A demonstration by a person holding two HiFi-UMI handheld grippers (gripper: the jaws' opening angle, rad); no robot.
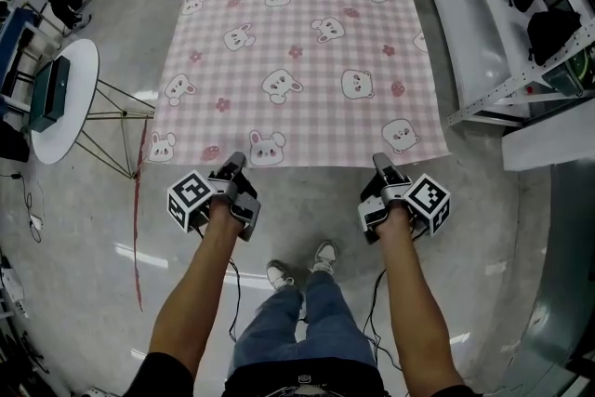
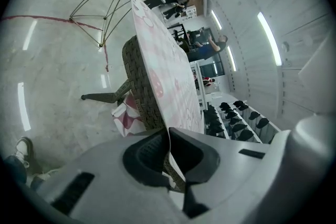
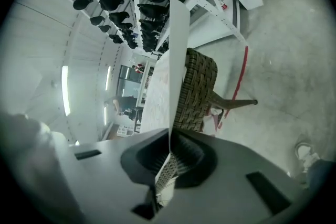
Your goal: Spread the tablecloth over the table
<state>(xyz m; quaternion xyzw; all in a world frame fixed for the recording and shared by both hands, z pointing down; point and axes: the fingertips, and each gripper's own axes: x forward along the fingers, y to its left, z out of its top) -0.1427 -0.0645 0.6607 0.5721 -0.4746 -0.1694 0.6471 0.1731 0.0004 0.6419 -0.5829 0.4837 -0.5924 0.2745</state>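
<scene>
Stretching away from both sets of jaws, the bunny-print tablecloth (image 1: 288,60) is laid flat over the wicker table (image 2: 140,102). Its near hem is pinched tight at 2 spots: by the left gripper (image 1: 234,165) towards the near-left corner, and by the right gripper (image 1: 379,163) towards the near-right.

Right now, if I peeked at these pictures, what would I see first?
The big pink checked tablecloth with bunny faces, spread flat in the middle of the head view. At its near edge the left gripper and right gripper are each pinched shut on the cloth. A small round white table stands off to the left.
</scene>
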